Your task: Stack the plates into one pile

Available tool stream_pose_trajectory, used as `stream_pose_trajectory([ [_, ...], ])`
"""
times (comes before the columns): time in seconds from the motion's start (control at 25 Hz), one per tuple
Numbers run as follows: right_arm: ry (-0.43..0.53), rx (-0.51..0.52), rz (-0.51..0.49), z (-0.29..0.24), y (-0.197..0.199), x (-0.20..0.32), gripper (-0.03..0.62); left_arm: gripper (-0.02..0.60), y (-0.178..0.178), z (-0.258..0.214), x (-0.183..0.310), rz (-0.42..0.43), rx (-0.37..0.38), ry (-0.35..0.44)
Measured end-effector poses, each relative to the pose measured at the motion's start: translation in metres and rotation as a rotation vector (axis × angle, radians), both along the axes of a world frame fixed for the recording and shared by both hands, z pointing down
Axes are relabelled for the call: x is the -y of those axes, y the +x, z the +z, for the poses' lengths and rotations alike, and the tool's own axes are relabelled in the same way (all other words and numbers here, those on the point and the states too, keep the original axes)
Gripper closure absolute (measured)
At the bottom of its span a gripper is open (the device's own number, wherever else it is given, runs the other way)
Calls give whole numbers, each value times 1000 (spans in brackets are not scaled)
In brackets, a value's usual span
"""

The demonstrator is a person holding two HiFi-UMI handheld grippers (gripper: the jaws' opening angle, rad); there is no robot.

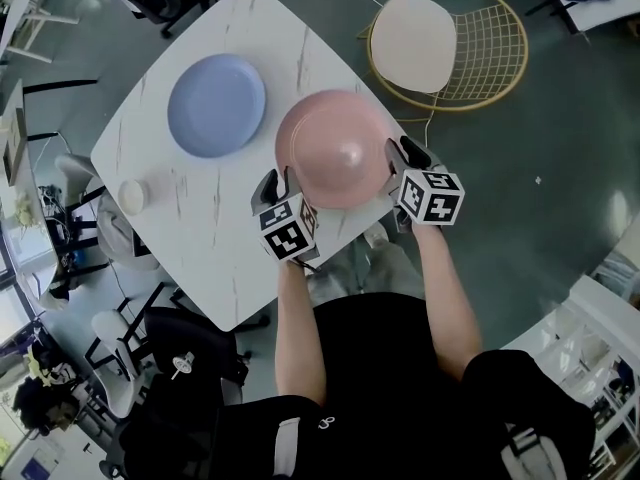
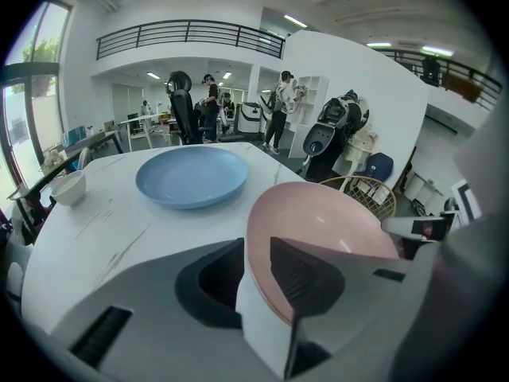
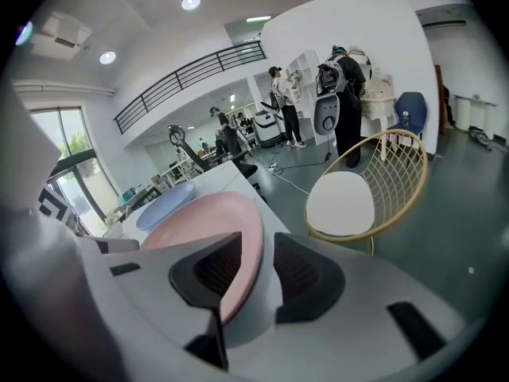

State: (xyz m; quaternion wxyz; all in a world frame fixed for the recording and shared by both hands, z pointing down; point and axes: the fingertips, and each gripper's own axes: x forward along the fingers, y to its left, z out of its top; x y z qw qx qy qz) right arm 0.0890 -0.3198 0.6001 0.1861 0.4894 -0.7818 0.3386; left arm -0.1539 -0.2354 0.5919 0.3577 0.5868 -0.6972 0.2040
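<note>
The desk (image 1: 215, 238) carries the pink plate (image 1: 335, 148) at its near edge, with the blue plate (image 1: 216, 104) apart at its 10 o'clock. Both look stiff, smooth and breakable (likely slippery), so they are best pinched at opposite rims. The left gripper (image 1: 278, 183) at 8 o'clock and the right gripper (image 1: 405, 158) at 3 straddle the pink rim, fingers (image 2: 306, 273) open and not pinching.

White, grey-veined table (image 1: 215, 258), square with rounded corners. Near its left corner, 1 small white cup (image 1: 133, 196), upright, alone. Beyond the far right edge, on the grey floor, 1 gold wire chair (image 1: 490, 53) with a cream seat pad (image 1: 413, 28). Off the near left edge, black office chair (image 1: 180, 368). Farther back, several people (image 2: 280, 110) standing, under a black-railed balcony (image 2: 187, 32).
</note>
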Motion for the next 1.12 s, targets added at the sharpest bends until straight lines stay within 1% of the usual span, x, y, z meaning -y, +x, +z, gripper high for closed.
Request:
stream_pose_trajectory([
  [0.32, -23, 8, 9, 6, 3, -4, 461, 465, -2, 7, -3, -5, -16, -16],
  [0.64, -53, -2, 1, 18, -2, -9, 474, 466, -2, 21, -3, 0, -37, -51],
  [0.92, -62, 9, -4, 22, -6, -11, 506, 476, 1, 30, -4, -4, -64, -72],
  [1.04, -75, -10, -5, 23, -5, -13, 515, 495, 4, 31, -5, -13, -69, -79],
  [1.12, -90, -50, -19, 24, -4, -14, 520, 499, 5, 29, -7, -21, -73, -82],
])
